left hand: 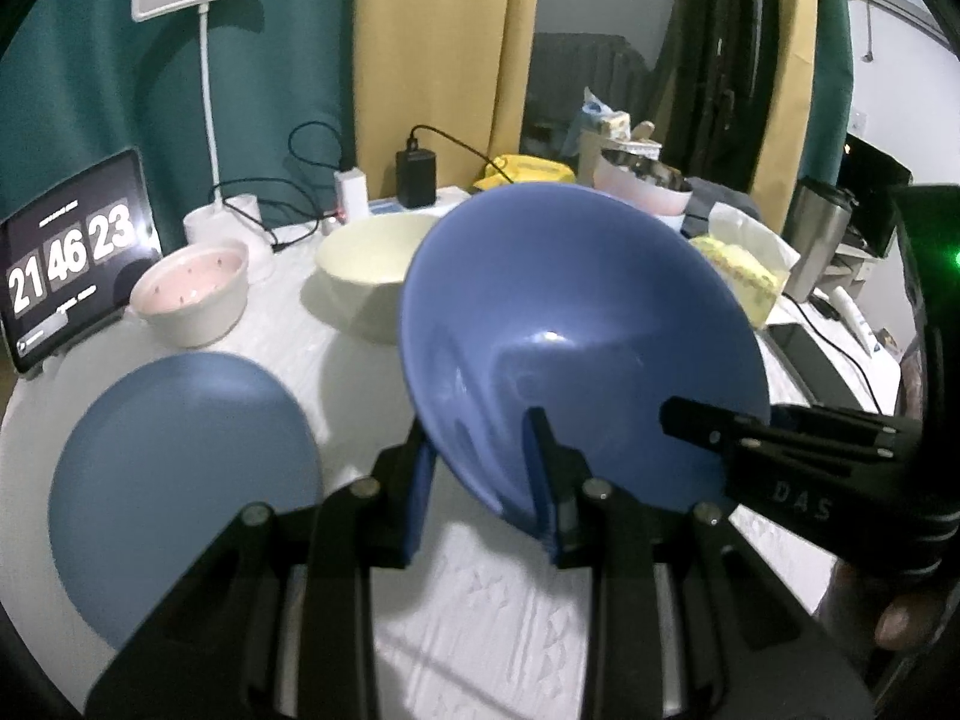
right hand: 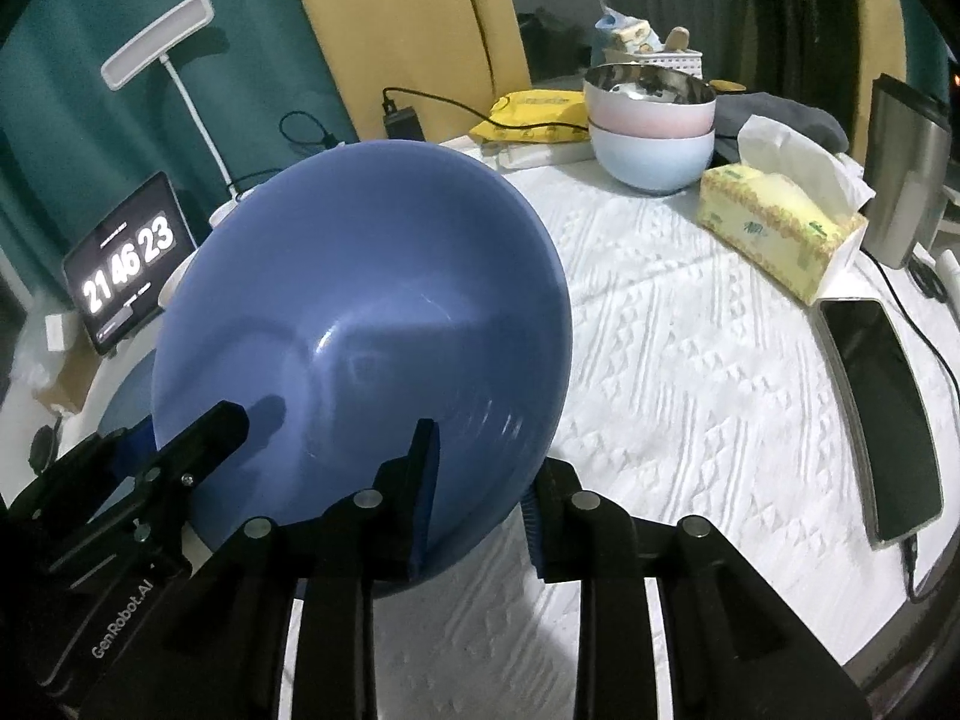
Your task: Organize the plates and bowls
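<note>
A large blue bowl hangs tilted above the white table, its inside turned toward both cameras. My left gripper is shut on its near rim, one pad inside and one outside. My right gripper is shut on the rim further round the bowl, and it shows at the right in the left wrist view. A flat blue plate lies below and to the left. Behind it stand a pink bowl and a cream bowl. A pink bowl nested in a light blue one stands at the back.
A tablet showing a clock and a white desk lamp stand at the back left with cables and chargers. A tissue box, a steel tumbler and a phone lie along the right edge. The table has a white textured cover.
</note>
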{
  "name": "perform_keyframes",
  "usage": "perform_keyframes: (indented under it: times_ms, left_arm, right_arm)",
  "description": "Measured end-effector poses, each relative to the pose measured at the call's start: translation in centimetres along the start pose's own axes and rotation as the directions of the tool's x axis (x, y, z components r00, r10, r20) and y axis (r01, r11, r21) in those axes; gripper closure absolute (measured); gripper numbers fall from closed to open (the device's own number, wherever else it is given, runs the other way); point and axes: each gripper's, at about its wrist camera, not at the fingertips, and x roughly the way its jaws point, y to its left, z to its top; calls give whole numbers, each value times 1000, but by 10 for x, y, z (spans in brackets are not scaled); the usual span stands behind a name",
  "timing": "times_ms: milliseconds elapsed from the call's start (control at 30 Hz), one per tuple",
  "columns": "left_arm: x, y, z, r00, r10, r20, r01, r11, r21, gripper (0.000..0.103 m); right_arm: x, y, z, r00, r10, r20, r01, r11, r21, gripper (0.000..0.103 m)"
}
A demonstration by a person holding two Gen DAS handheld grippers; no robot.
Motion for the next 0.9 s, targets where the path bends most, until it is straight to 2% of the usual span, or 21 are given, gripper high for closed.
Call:
perform_keyframes:
  times_ms: [100, 233, 367, 500, 633, 900]
  left_arm:
    - [-3, 3, -4, 1000, -5, -6, 5, 1000, -4, 73]
    - [-4, 4, -8, 1000, -10, -23, 10, 1000, 1, 72]
    - [-4, 7, -11, 999, -14, -40, 14, 1000, -4, 72]
    - [-10, 9, -12, 999, -17, -29, 17, 1000, -2, 72]
    - [-15, 10, -11, 1000, -19, -19, 18, 1000, -3, 72]
    - [-24, 17, -6, 1000, 3, 7, -3, 1000, -16, 72]
  right_arm:
    - [1, 5, -3, 1000, -2, -10, 2, 1000, -5, 74]
    - [0, 11, -7, 1000, -13, -17, 13, 1000, -16, 61]
    - [-1, 13, -8, 1000, -13, -21, 13, 1000, -7, 56]
    - [-4, 13, -7, 1000, -19, -14, 19, 1000, -9, 55]
    - [-7, 17, -5, 1000, -29, 3, 30, 999, -18, 45]
    - [-11, 19, -1, 999, -38, 19, 38, 999, -21, 44]
